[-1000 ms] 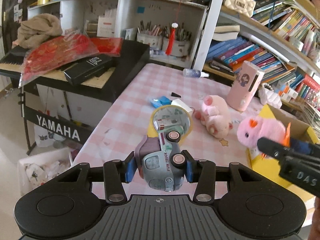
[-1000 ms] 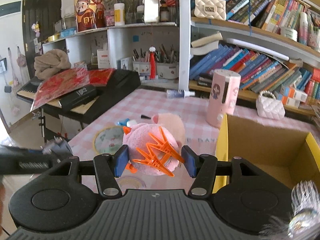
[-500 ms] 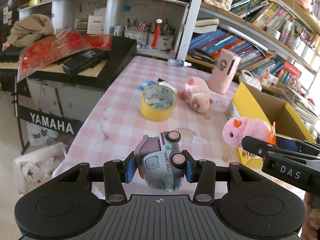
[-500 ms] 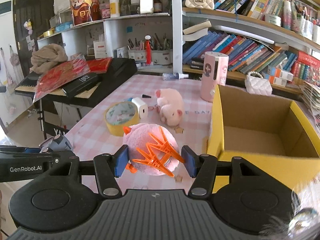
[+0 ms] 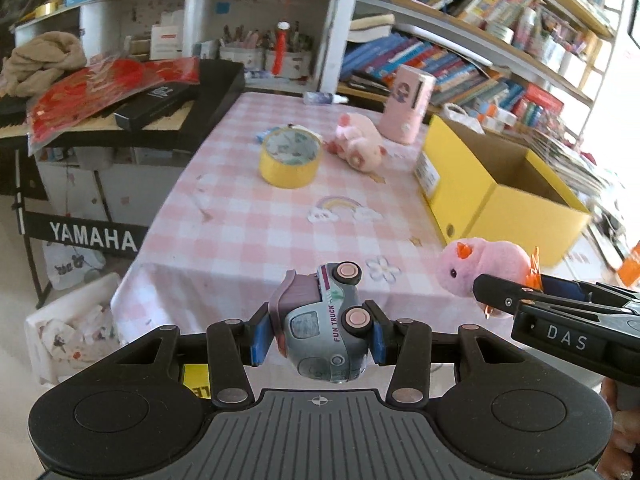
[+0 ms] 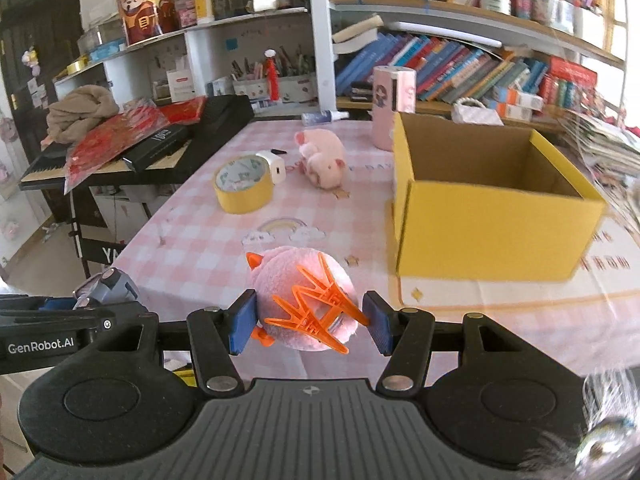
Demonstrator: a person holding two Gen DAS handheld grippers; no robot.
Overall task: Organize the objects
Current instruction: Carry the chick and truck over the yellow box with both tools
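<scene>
My left gripper (image 5: 316, 338) is shut on a grey-blue toy truck (image 5: 322, 330), held in the air before the near edge of the pink checked table (image 5: 248, 232). My right gripper (image 6: 308, 328) is shut on a pink plush chick (image 6: 300, 296) with an orange claw clip (image 6: 316, 308) on it. In the left wrist view that chick (image 5: 480, 268) hangs at the right. An open yellow box (image 6: 492, 208) stands on the table's right side. A yellow tape roll (image 6: 242, 184) and a pink plush pig (image 6: 324, 156) lie further back.
A pink cylinder (image 6: 390, 108) stands behind the box, and a white charger (image 6: 276, 166) lies by the tape. A black Yamaha keyboard (image 5: 120, 120) piled with red packets stands left of the table. Bookshelves (image 6: 460, 64) fill the back wall. A white bin (image 5: 68, 324) sits on the floor.
Both grippers have pulled back from over the table toward its near edge, each keeping its toy. The tape, pig and yellow box now look farther away.
</scene>
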